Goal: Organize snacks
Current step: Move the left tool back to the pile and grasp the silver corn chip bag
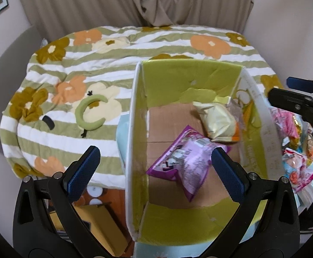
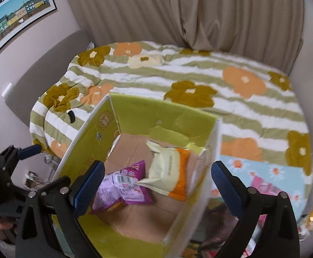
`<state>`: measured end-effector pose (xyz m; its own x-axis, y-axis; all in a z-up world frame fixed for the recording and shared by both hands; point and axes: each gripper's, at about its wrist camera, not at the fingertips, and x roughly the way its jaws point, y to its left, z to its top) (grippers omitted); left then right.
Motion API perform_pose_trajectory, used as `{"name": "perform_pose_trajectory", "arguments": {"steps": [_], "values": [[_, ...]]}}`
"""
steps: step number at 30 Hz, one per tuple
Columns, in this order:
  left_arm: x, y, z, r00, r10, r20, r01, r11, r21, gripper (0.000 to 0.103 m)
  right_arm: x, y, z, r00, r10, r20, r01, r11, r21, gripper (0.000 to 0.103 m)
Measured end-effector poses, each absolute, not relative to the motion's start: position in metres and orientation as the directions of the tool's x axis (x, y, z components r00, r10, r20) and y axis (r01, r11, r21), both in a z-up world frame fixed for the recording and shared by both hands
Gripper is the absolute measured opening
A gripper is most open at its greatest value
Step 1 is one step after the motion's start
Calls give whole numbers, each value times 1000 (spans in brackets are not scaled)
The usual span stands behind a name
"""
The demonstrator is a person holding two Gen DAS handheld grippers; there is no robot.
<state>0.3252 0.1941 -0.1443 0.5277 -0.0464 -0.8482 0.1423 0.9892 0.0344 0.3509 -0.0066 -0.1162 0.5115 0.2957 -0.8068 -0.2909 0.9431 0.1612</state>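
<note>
Open cardboard box (image 1: 251, 79) w/ green inner walls is sitting on a flowered quilt (image 1: 70, 68) on the bed. Inside, on the brown bottom: purple snack bag (image 1: 184, 163) toward the near side, cream-and-orange snack bag (image 1: 217, 119) leaning over it by the far right corner. Left gripper (image 1: 154, 172) is hovering above the box's left wall, fingers released, nothing btwn them. Right gripper (image 2: 156, 182) is hanging over the box's right wall, fingers spread wide, also empty. More snack packets (image 1: 296, 163) are lying outside, just beside the right wall.
</note>
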Motion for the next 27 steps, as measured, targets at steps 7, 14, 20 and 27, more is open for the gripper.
{"name": "perform_pose_trajectory", "arguments": {"steps": [7,14,20,27], "values": [[291,165,-116,572,-101,-814,195,981,16,102,301,-46,-82,578,295,-761,-233,953,193,99],[236,114,-103,580,-158,-799,243,970,-15,102,232,-114,-51,680,220,-699,-140,975,170,99],[185,60,-112,561,-168,-810,225,973,-46,102,178,-175,-49,693,176,-699,-97,984,152,99],[139,12,-139,532,-157,-832,192,979,-62,102,123,-239,-81,653,146,-743,-60,988,142,99]]}}
